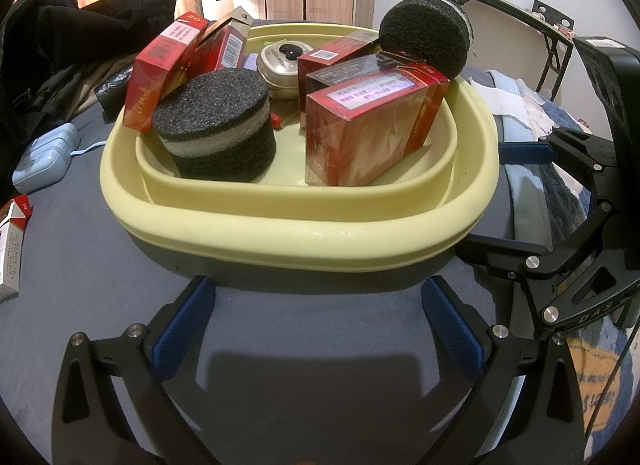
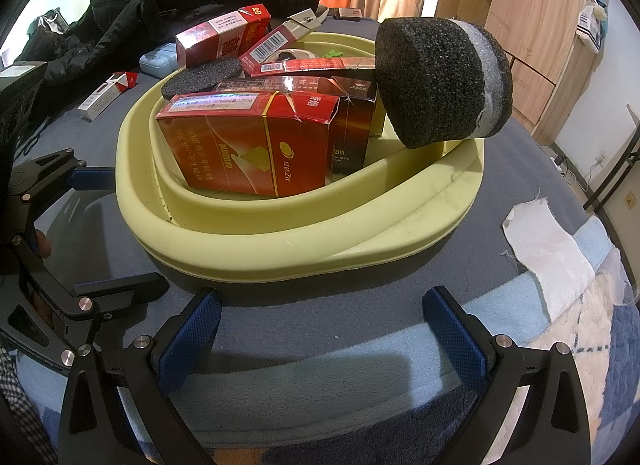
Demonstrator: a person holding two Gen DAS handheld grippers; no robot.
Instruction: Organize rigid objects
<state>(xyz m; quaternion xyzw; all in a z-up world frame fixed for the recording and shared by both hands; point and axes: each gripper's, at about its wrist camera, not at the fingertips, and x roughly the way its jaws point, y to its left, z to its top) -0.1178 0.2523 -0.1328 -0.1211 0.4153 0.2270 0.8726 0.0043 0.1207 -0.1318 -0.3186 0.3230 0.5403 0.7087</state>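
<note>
A pale yellow basin sits on the grey-blue bed cover; it also shows in the right wrist view. It holds several red cigarette boxes, two black foam pucks, one flat inside and one tilted on the far rim, and a round metal tin. My left gripper is open and empty just in front of the basin. My right gripper is open and empty at the basin's near side; it also shows at the right of the left wrist view.
A red-and-white cigarette box and a light blue case lie on the cover left of the basin. A black jacket is heaped behind. A white cloth lies on a patterned blanket at the right.
</note>
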